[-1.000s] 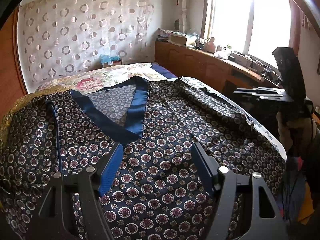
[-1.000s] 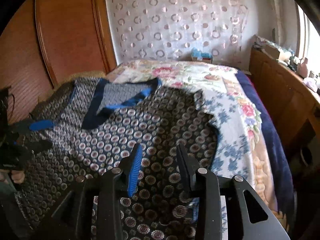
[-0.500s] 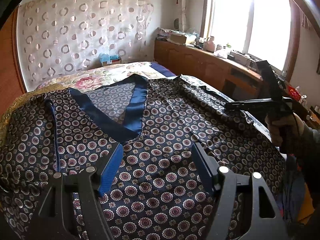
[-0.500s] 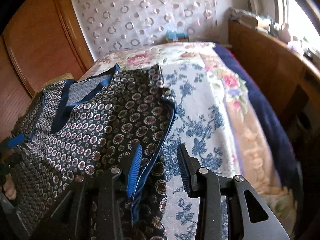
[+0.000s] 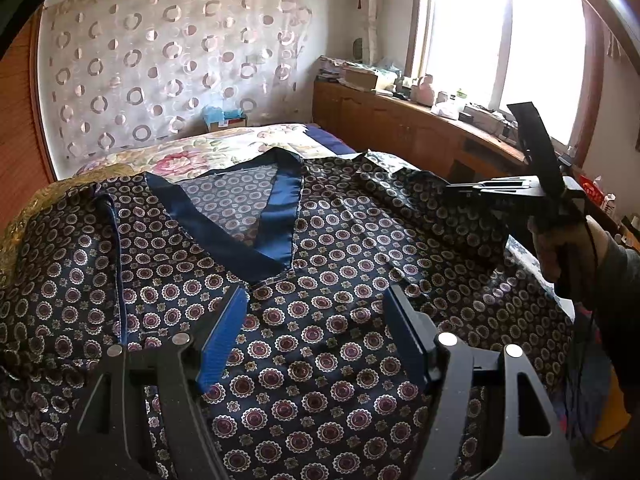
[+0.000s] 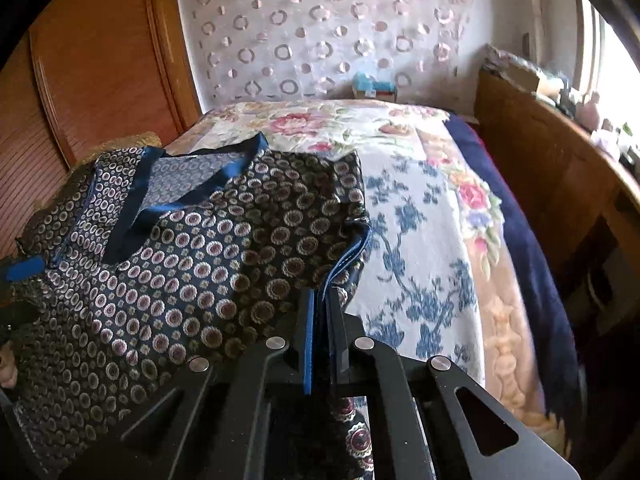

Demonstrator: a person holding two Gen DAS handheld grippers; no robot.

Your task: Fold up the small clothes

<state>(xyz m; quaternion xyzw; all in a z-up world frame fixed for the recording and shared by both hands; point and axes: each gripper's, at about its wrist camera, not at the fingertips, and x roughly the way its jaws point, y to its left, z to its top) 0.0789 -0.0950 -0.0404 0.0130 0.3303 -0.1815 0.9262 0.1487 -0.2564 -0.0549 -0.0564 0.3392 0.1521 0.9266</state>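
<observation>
Pinching the blue-trimmed edge of the dark circle-patterned satin top (image 6: 224, 240) in the just-closed right gripper (image 6: 322, 304); left gripper (image 5: 316, 320) hovering agape, empty; next, carrying that side across.

A dark navy patterned top (image 5: 320, 320) lies spread front-up across the bed (image 6: 420, 208), its glossy fabric covered in rows of small maroon and cream medallions. A broad plain blue band (image 5: 224, 236) trims its deep V-neck, which opens toward the far end of the bed and shows the paler inside of the back panel. On one side a sleeve (image 5: 420, 208) lies out toward the bed's edge with soft creases; on the other side a narrow blue piping line (image 5: 120, 264) runs down the cloth. In the right wrist view the blue-edged hem (image 6: 344, 256) of that sleeve side is lifted and pinched, the cloth bunching into folds there.
</observation>
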